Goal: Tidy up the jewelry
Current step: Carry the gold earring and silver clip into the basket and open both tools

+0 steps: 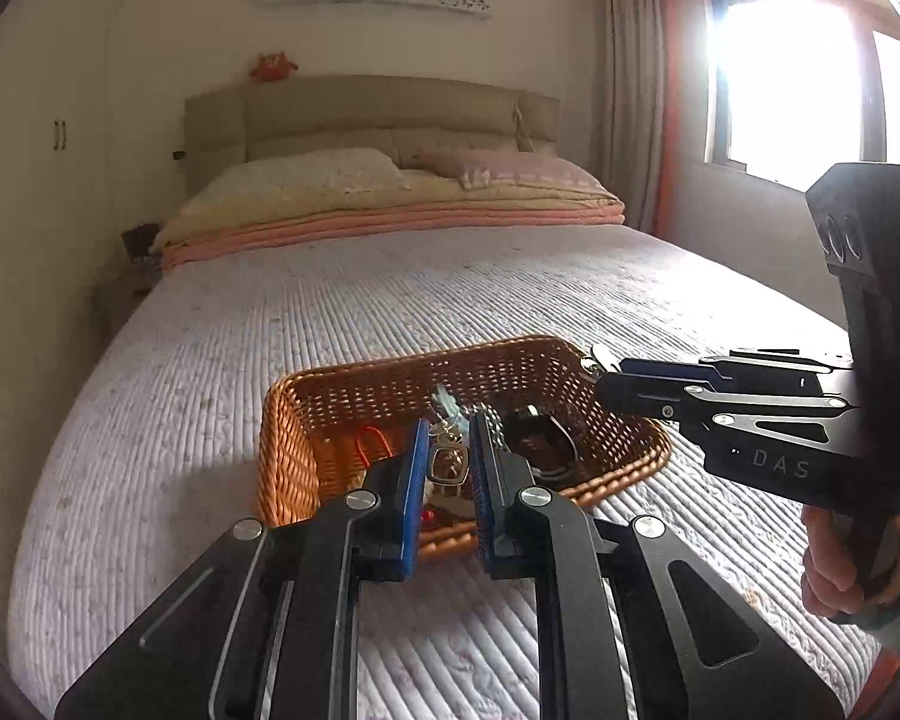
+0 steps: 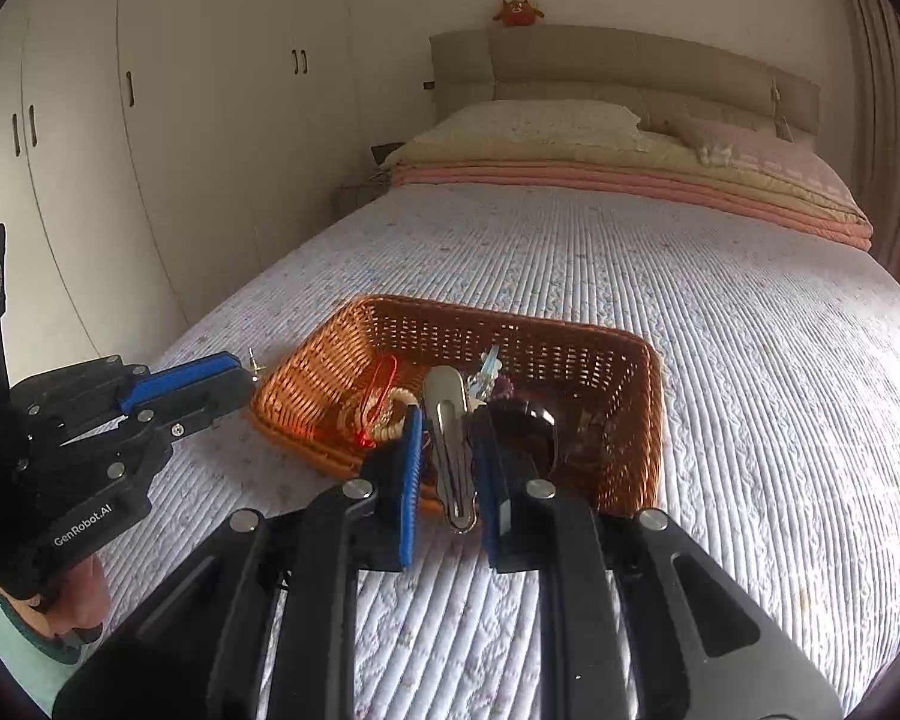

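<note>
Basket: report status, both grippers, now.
Left gripper jaws shut on small jewelry piece. Right gripper jaws shut on silver clip. Both at the wicker basket. Nothing between.

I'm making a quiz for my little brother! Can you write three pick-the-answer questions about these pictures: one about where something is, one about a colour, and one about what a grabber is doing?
1. Where is the basket?
A) on the bed
B) on the floor
C) on a shelf

2. What colour are the gripper pads?
A) red
B) blue
C) green

3. What is the right gripper doing?
A) standing wide open
B) pinching a silver clip
C) pinching a pillow

Answers:
1. A, it sits on the quilted cover.
2. B, the pads show bright blue.
3. B, the clip is squeezed between its pads.
</note>
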A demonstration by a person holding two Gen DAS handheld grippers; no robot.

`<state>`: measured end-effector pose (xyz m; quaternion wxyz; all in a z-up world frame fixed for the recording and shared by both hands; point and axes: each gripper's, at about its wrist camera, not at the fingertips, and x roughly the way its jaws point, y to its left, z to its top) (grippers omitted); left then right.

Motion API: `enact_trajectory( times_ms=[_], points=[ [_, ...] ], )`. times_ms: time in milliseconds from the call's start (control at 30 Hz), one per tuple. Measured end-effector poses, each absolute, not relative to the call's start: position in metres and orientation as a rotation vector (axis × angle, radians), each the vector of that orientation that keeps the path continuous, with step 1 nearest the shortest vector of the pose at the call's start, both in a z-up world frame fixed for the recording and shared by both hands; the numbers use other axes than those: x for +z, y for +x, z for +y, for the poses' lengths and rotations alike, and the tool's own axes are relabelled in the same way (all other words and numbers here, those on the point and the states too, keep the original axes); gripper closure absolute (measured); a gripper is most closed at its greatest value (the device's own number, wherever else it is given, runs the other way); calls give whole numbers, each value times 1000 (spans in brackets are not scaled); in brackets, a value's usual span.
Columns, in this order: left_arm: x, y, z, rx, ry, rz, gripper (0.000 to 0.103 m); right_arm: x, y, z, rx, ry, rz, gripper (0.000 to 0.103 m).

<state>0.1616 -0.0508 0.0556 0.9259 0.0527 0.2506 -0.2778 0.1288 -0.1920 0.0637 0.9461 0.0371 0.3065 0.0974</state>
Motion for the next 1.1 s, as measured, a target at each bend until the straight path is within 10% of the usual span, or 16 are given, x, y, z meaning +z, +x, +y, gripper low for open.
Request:
enact_trajectory(
  times_ms=[733,867,1100],
  points=[
    [-21,263,-58,-555,40,745,89,-11,299,-186,223,262,961,88],
    [-12,257,-49,-544,4,711,62,-5,296,-193,252,296,945,88],
    [24,225,-32,-558,-53,624,56,27,260,-210,274,336,865,68]
  ],
)
